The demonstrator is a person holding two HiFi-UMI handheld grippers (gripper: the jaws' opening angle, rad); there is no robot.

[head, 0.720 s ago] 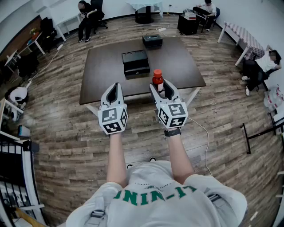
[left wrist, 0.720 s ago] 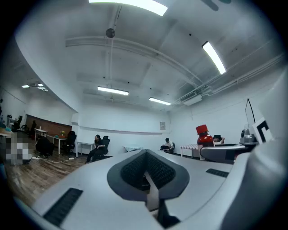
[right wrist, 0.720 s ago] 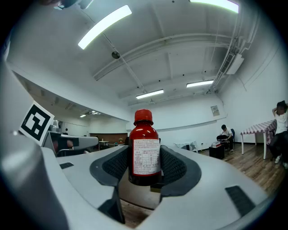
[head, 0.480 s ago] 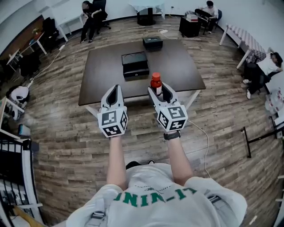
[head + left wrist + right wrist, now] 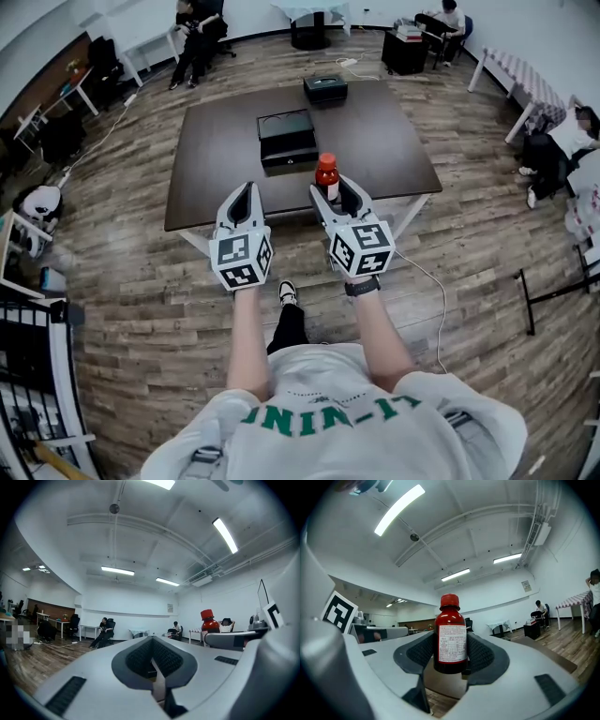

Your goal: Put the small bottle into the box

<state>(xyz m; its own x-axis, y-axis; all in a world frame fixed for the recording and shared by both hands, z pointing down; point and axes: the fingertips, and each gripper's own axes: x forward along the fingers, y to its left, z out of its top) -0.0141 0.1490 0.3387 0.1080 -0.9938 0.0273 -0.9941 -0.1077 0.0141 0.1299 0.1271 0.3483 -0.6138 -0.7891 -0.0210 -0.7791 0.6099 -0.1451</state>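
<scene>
The small bottle [image 5: 325, 174] is red with a red cap and a white label. It stands upright between the pads of my right gripper [image 5: 335, 192], which is shut on it just over the near edge of the dark table [image 5: 375, 141]. In the right gripper view the small bottle [image 5: 451, 637] fills the middle, with a pad pressed on each side. The black box [image 5: 287, 134] lies open at the table's middle, beyond the bottle. My left gripper [image 5: 242, 195] hangs beside the right one, shut and empty. From the left gripper view the bottle [image 5: 209, 622] shows at the right.
A second black box [image 5: 324, 88] sits at the table's far edge. A white cable [image 5: 431, 281] trails over the wooden floor at the right. People sit at desks along the far wall and at the right. My shoe [image 5: 288, 292] shows below the grippers.
I have stepped towards the table, and a shoe has come into view. Both grippers keep their places side by side, with the bottle still held in the right one.
</scene>
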